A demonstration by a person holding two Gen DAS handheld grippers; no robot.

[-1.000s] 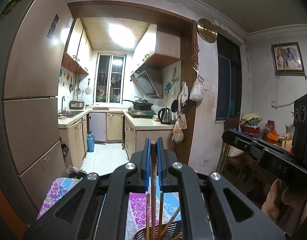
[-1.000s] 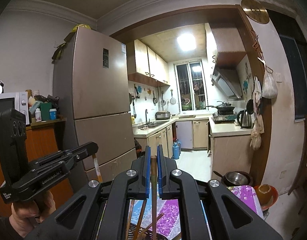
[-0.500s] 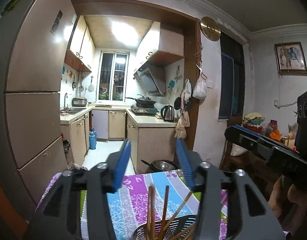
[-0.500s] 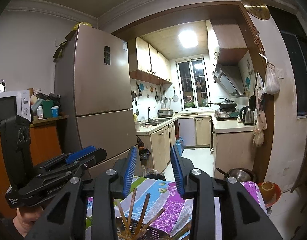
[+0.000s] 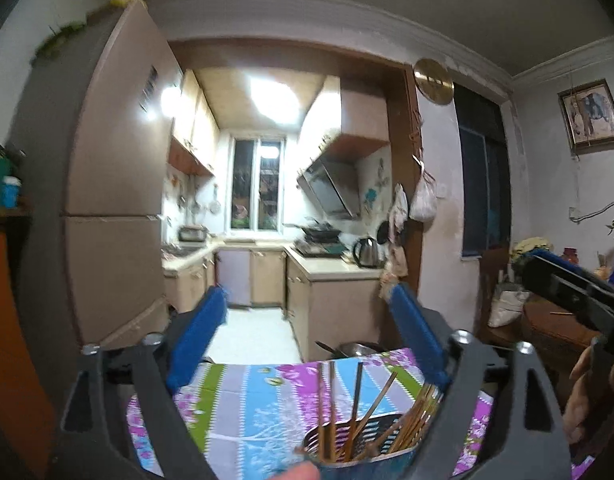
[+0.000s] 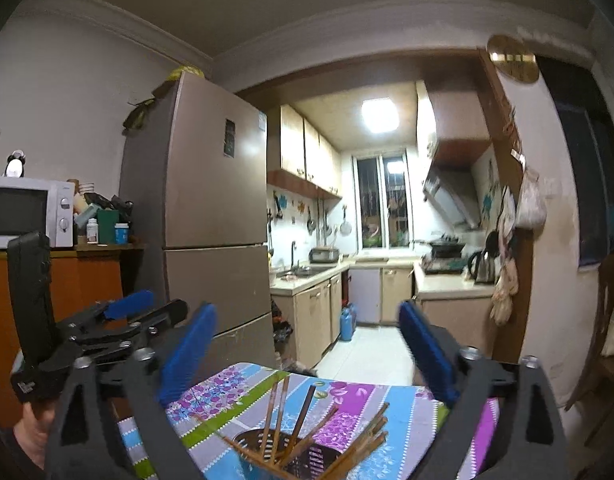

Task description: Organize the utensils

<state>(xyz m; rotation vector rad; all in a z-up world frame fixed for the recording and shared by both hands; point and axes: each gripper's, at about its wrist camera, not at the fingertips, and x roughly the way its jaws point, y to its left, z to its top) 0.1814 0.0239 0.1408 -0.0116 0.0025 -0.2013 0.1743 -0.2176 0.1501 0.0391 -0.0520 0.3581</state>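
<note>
On the floral tablecloth [image 5: 247, 412]: perforated metal holder [image 5: 359, 446].
Holder contents: brown wooden chopsticks [image 5: 349, 408], upright and splayed.
Left gripper [image 5: 307, 344]: fingers apart, empty.
Right gripper [image 6: 307, 354]: fingers apart, empty.

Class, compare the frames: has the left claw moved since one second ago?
Yes. The left claw has opened and swung left: the fridge now fills more of its view.

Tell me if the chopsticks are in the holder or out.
In. The chopsticks stand leaning inside the perforated holder; both open grippers hold nothing.
</note>
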